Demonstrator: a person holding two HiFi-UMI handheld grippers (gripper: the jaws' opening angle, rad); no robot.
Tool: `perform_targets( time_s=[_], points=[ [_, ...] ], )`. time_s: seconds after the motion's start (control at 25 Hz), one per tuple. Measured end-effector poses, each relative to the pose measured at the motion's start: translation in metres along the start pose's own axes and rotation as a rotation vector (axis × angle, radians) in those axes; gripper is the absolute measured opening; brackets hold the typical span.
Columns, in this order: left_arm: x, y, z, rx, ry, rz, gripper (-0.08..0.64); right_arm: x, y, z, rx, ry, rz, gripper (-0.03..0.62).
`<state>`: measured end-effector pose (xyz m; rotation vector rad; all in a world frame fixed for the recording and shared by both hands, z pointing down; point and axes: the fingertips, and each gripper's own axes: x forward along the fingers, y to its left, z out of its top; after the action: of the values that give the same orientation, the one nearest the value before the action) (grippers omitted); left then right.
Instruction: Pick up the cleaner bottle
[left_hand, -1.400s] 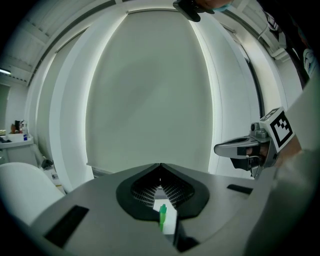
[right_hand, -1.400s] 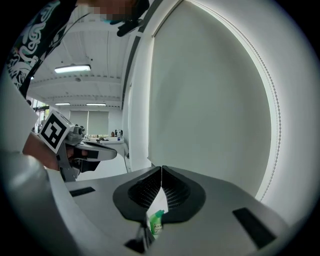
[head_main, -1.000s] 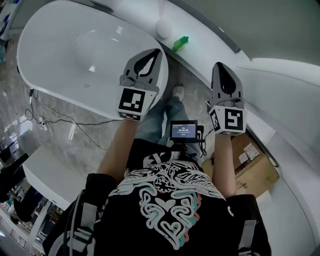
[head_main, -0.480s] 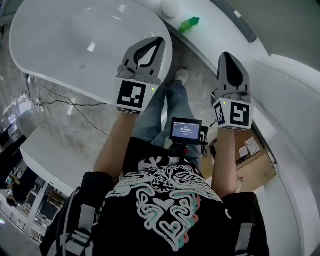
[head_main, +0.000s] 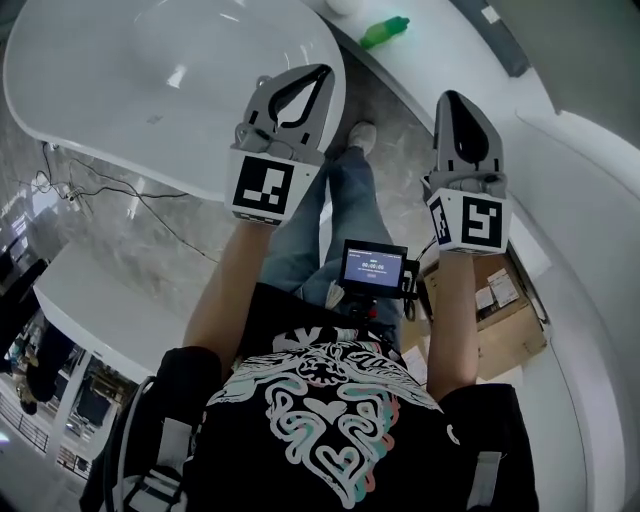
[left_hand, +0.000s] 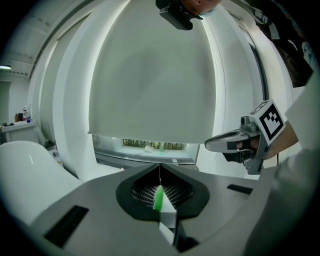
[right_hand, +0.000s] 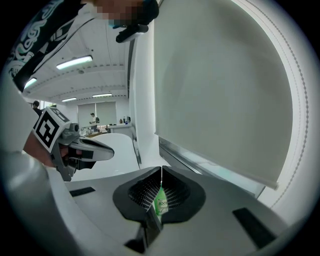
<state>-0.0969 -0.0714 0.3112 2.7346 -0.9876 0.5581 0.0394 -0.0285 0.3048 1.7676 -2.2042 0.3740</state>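
The cleaner bottle (head_main: 385, 32) stands on the white ledge (head_main: 432, 52), near its front edge and well apart from both grippers. The left gripper (head_main: 322, 72) and right gripper (head_main: 452, 96) each have their jaws pressed together on nothing. They are held side by side above the person's legs and aimed at the bottle, probably to line up the reach; one must open before grasping.
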Motion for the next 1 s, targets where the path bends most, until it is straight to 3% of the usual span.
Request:
perform_targets(
  time_s=[0.56, 1.0],
  points=[
    [0.035, -0.004, -0.049, 0.003, 0.046, -0.03, 0.018, 0.034, 0.002, -0.042, -0.004, 0.036, 0.044, 0.029],
    [0.075, 0.004, -0.095, -0.049, 0.093, -0.029, 0.018, 0.074, -0.012, -0.071, -0.003, 0.039, 0.049, 0.029]
  ],
)
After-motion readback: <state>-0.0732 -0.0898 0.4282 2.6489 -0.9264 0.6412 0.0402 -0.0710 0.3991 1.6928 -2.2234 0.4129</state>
